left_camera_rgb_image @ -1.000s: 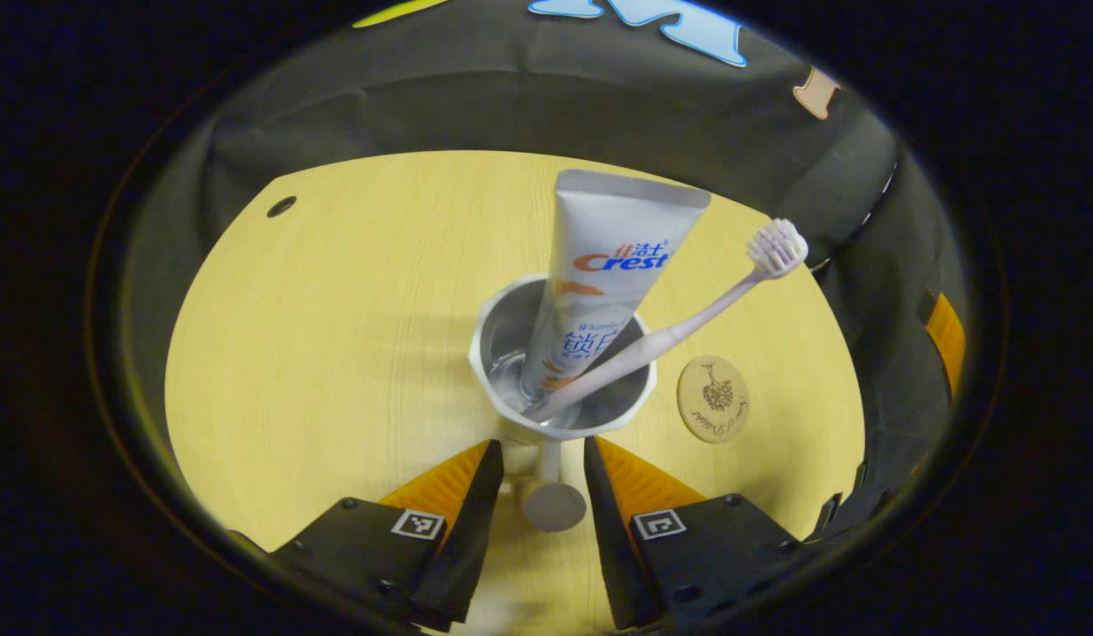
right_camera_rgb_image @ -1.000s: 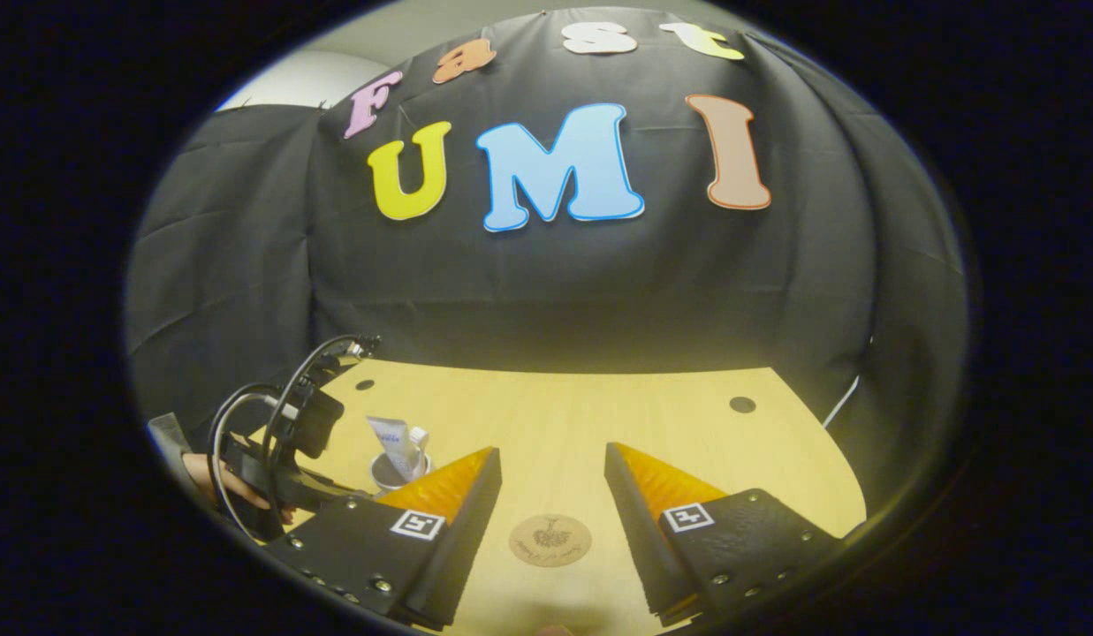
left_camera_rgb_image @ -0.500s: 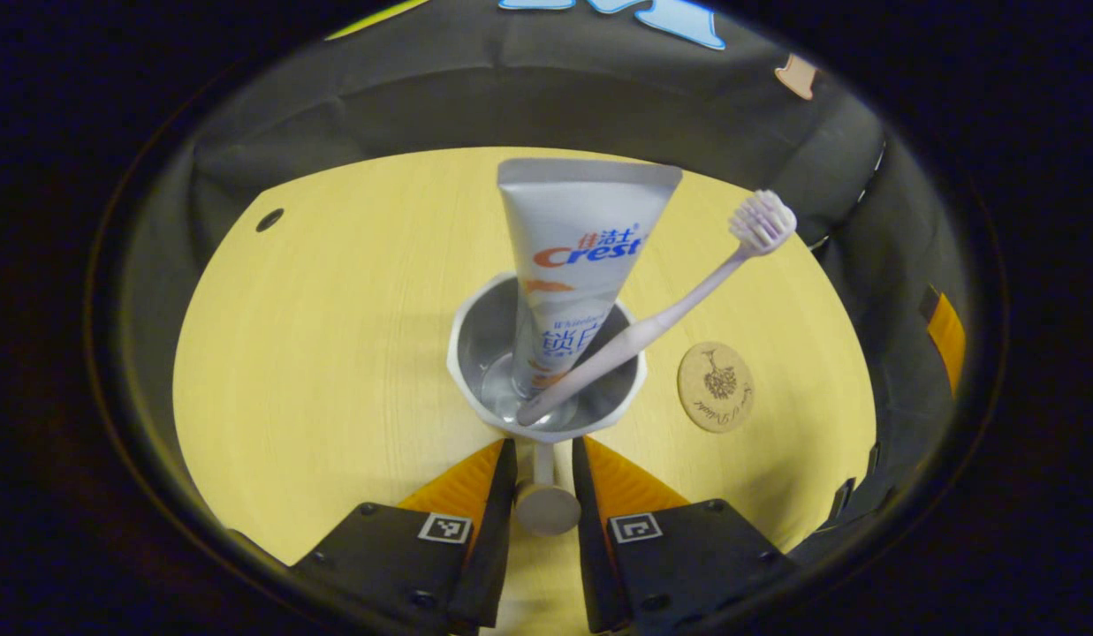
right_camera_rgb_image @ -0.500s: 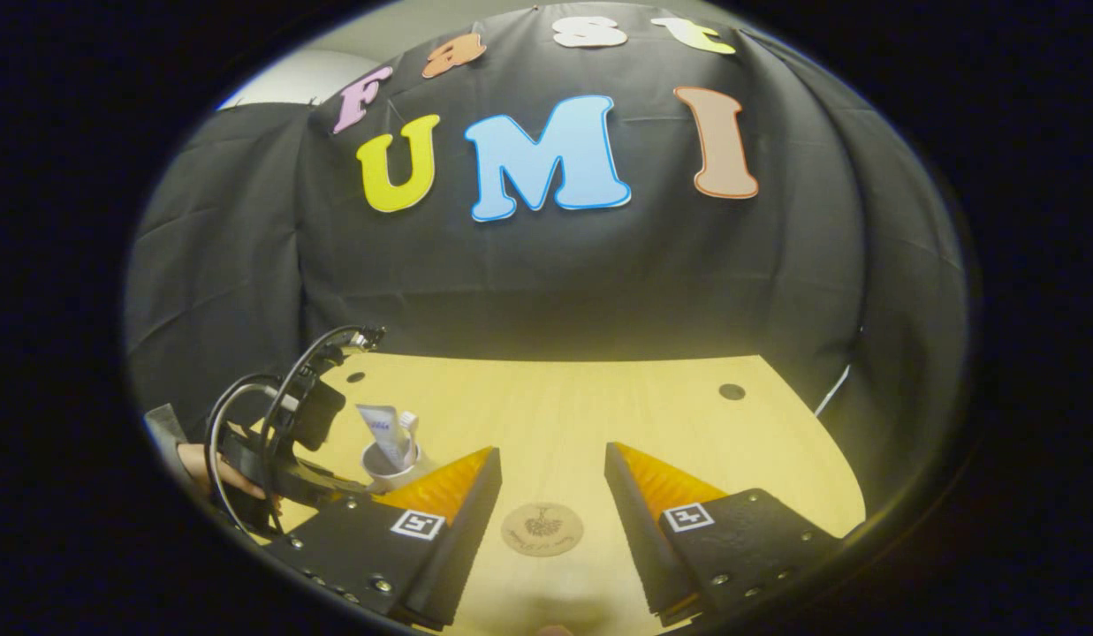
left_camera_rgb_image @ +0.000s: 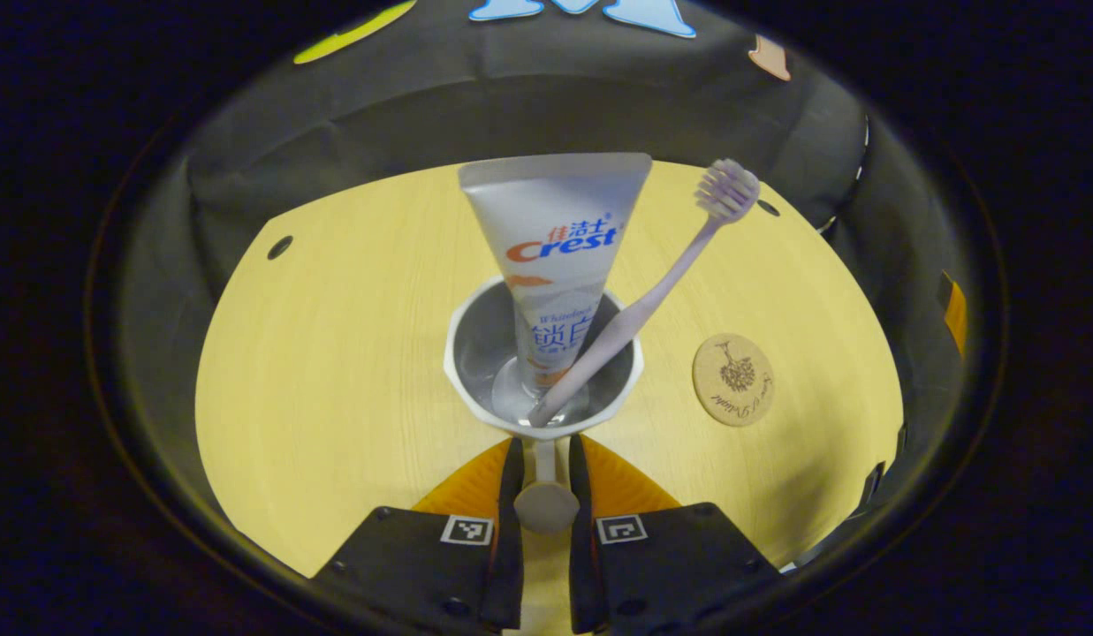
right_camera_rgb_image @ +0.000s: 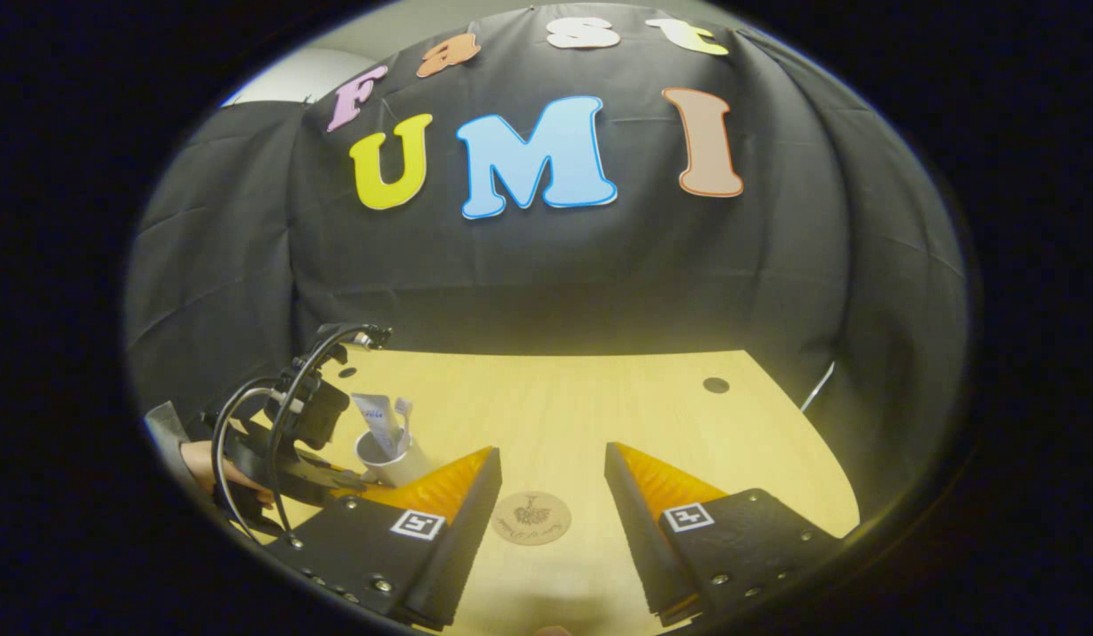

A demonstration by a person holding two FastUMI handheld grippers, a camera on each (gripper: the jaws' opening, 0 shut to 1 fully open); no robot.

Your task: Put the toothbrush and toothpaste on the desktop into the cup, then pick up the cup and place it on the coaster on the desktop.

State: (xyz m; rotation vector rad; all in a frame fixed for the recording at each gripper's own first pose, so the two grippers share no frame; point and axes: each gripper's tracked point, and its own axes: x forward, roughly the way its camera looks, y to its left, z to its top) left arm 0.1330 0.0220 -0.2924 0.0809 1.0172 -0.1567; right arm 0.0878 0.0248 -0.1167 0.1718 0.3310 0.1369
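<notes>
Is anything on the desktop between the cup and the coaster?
Nothing visible. In the left gripper view the cup, held by its handle in the left hand-held gripper, has only bare desktop between it and the coaster.

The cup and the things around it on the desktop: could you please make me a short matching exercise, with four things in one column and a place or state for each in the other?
Things:
1. toothpaste tube
2. toothbrush
3. coaster
4. cup's handle

Places or states:
a. lies flat on the desktop, with nothing on it
b. between the left gripper's fingers
c. stands in the cup, flat sealed end up
d. leans in the cup, bristles up

Pairs: 1-c, 2-d, 3-a, 4-b
</notes>
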